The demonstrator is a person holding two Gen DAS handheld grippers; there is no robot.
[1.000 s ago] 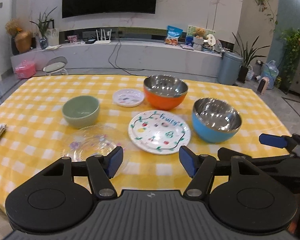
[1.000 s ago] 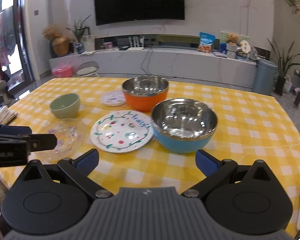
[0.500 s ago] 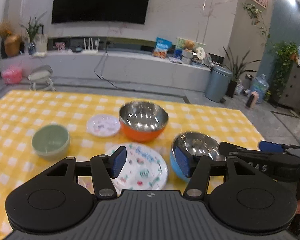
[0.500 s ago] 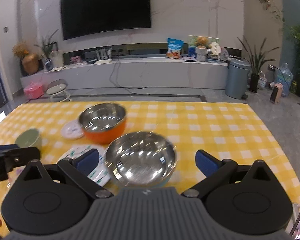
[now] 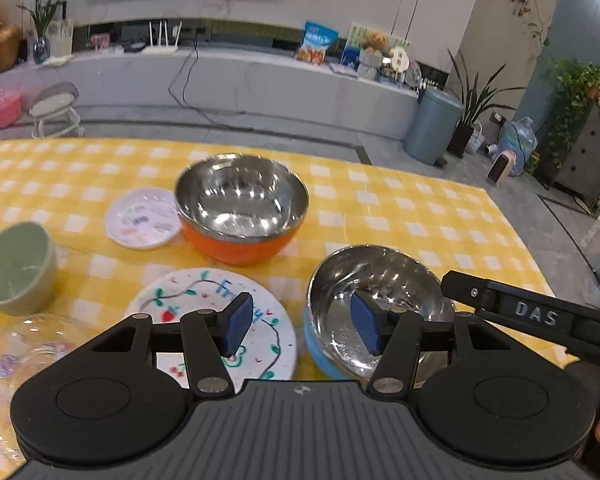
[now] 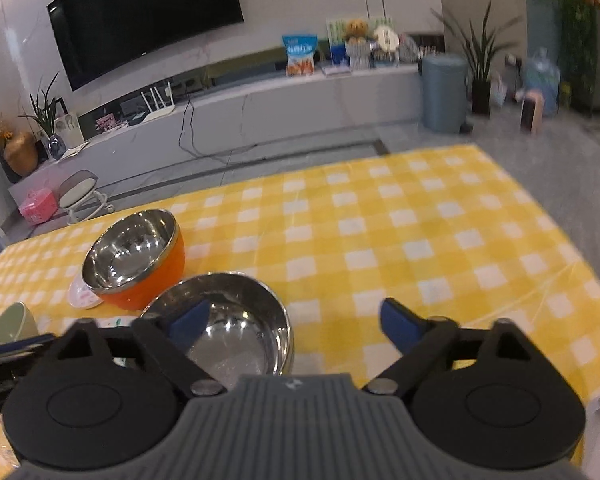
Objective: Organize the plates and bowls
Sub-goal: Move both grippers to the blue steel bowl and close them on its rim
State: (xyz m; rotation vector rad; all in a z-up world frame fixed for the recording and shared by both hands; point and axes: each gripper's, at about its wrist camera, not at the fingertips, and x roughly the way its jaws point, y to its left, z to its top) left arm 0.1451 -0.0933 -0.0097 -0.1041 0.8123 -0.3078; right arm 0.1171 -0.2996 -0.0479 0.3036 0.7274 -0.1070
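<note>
The blue bowl [image 5: 376,312] sits directly under my left gripper [image 5: 304,328], its near-left rim between that gripper's pads; from my right gripper [image 6: 292,326] it lies low and left, with the left pad over its basin and the right pad over bare cloth [image 6: 420,248]. I judge it a steel-lined, rigid, fairly light bowl, smooth and likely slippery on the polished inside, so I would pinch it at the rim wall, one pad inside and one outside, rather than across the body. Left jaws stand apart, touching nothing that I can confirm. Right jaws have just been closing yet remain well apart, with the bowl's right rim between them and no pad pressing on it. Ahead and left of both grippers stands the orange bowl [image 5: 240,208], same build, a probable nesting partner. Below the left gripper's left pad lies the painted plate [image 5: 204,300]; beyond it the small plate [image 5: 140,218] is just beside the orange bowl. Far left are the green bowl [image 5: 14,266] and glass plate [image 5: 28,356], the last fragile and hard to see.
</note>
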